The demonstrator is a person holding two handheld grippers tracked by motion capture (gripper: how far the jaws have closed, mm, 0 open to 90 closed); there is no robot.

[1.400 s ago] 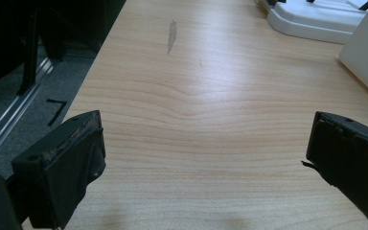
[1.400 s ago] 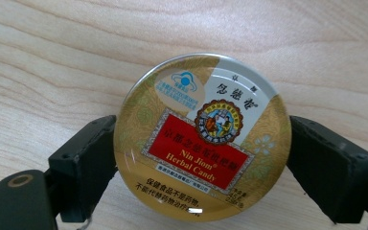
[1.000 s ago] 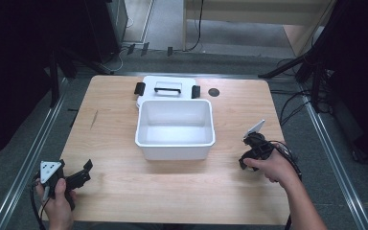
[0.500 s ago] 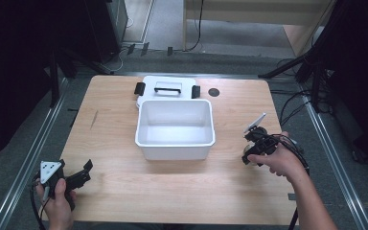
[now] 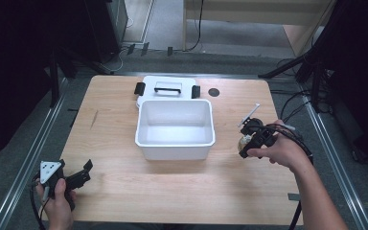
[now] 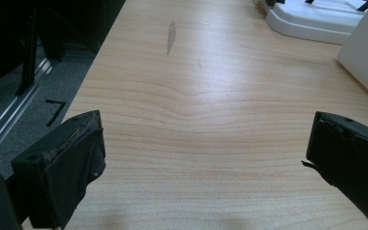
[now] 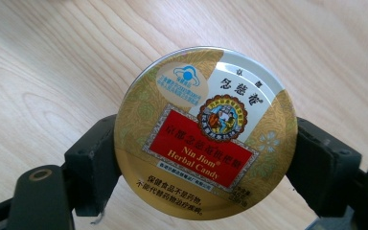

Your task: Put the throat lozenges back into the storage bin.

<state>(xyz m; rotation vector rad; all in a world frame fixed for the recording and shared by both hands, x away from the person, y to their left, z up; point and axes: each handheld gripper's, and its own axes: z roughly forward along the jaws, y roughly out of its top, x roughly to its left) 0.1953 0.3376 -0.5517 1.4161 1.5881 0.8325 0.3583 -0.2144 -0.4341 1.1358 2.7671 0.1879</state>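
Left claw point(image 5: 79, 176) rests near the tabletop point(image 5: 124, 191) edge, jaws apart, empty. Right claw point(image 7: 206, 158) is clamped edge-on across a round candy tin point(image 7: 205, 132), just above the wood, right of the white bin point(image 5: 176, 128). Lid point(image 5: 167, 88) lies behind. Risk: smooth rim slips free if grip loosens.

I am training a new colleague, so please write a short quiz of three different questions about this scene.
1. True or false: the right tool grips a round candy tin.
2. What lies in the white bin? A) the tin B) nothing visible C) its lid
3. Fill in: the left tool is ____ over the wooden table.

Key:
1. True, the jaws press its two sides.
2. B. The lid lies on the table, touching the bin's far side.
3. Open, jaws wide apart.
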